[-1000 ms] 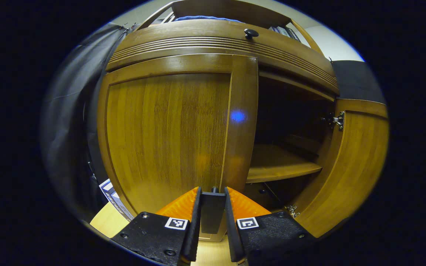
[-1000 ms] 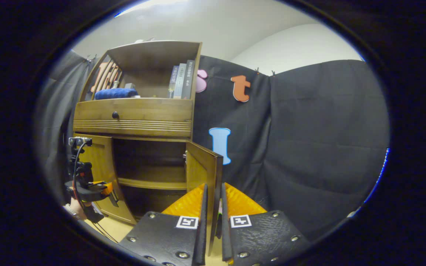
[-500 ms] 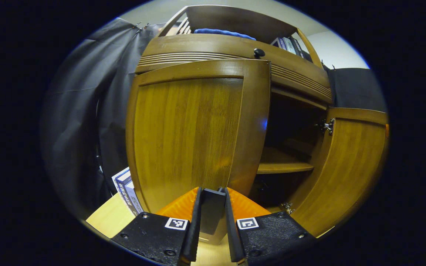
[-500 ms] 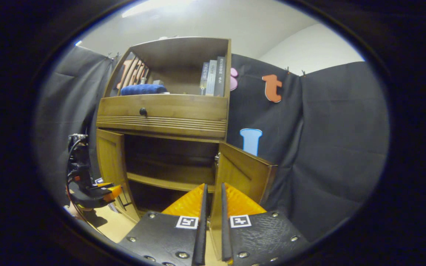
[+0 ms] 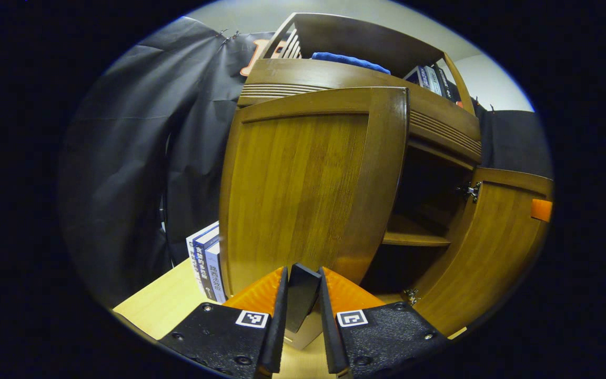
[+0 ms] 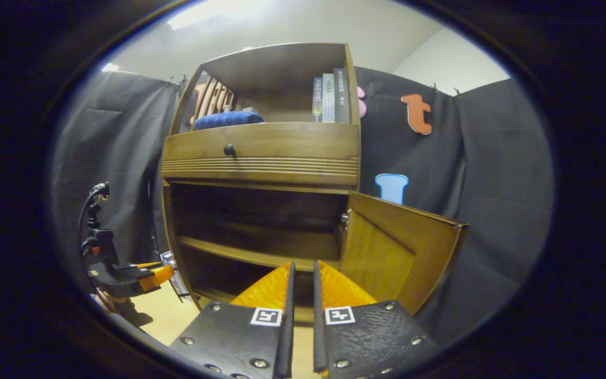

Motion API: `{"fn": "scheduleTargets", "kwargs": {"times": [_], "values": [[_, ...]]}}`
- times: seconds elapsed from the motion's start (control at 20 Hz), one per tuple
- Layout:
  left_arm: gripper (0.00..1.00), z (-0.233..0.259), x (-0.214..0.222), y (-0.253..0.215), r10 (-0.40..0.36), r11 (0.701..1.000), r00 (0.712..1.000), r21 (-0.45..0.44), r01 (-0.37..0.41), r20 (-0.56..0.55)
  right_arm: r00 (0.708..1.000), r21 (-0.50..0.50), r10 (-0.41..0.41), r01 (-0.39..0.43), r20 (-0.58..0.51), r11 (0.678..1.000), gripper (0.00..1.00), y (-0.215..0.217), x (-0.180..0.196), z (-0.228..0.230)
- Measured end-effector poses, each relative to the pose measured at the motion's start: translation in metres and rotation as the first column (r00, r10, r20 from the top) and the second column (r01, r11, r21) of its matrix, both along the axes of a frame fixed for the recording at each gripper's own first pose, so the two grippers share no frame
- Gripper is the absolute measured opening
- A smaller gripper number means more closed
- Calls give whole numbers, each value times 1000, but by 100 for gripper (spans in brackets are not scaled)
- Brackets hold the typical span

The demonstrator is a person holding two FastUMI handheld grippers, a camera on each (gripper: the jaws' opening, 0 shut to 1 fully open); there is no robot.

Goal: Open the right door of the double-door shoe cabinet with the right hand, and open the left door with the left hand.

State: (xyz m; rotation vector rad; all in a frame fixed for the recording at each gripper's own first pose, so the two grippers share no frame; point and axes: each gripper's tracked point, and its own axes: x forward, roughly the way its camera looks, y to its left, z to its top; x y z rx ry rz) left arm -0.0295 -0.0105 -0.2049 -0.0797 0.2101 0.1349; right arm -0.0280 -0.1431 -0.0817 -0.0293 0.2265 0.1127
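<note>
Warm brown wood throughout the shoe cabinet (image 6: 261, 158), grain running vertically on each panel, with a ribbed band and a dark round knob (image 6: 229, 150) on the drawer front above the doors. Book spines (image 6: 328, 97) up on the top shelf, right of a folded blue cloth (image 6: 228, 119), bear pale writing too small to read; likewise the books (image 5: 205, 260) standing on the floor just left of the cabinet. Left door (image 5: 308, 184) upright, long axis vertical, swung outward on its left-edge hinges, its free edge gripped low down between the fingers of the left gripper (image 5: 302, 295), clamped on a dark handle piece there. Right door (image 6: 400, 247) swung wide to the cabinet's right, hinge (image 6: 344, 218) visible at its inner edge. Right gripper (image 6: 301, 310) nearly closed, holding nothing, in front of the open lower compartment with its single shelf (image 6: 255, 255).
</note>
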Motion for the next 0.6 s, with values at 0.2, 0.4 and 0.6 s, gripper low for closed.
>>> {"fn": "scheduleTargets", "kwargs": {"times": [0.2, 0.4, 0.6], "values": [[32, 4, -19, 17, 56, 998, 998, -26, -56, 4, 998, 30, 67, -66, -11, 997, 15, 15, 9, -6], [32, 8, -39, 37, 113, 994, 994, -5, -113, 9, 990, 57, 136, -135, -22, 989, 15, 34, 16, -12], [27, 13, -56, 56, 161, 986, 987, 31, -161, 13, 981, 78, 190, -187, -28, 979, 15, 54, 17, -17]]}}
